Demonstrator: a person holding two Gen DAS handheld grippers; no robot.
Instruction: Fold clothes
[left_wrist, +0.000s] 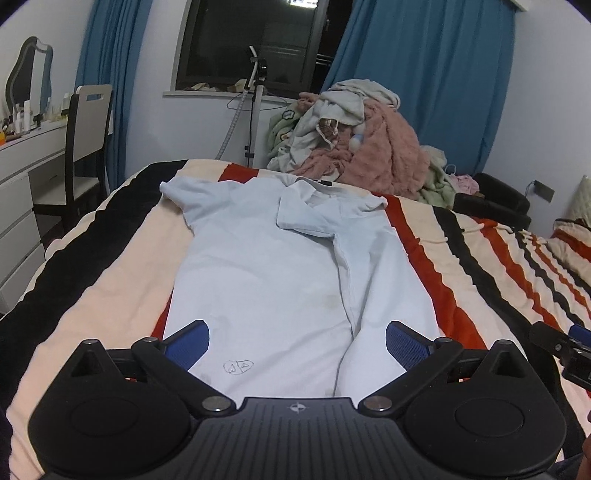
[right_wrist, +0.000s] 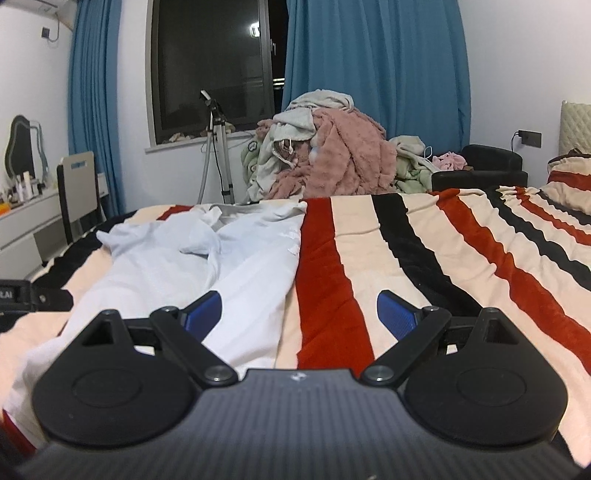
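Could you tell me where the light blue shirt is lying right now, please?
The shirt lies flat on the striped blanket, centred in the left wrist view with its collar toward the clothes pile; in the right wrist view it sits left of centre.

Little can be read. On the black part at the left edge of the right wrist view, white letters (right_wrist: 5, 294) end in "AI"; the start is cut off. Near the hem of the pale blue shirt (left_wrist: 280, 280) on the bed sits a small hand-drawn mark (left_wrist: 239, 366), illegible.
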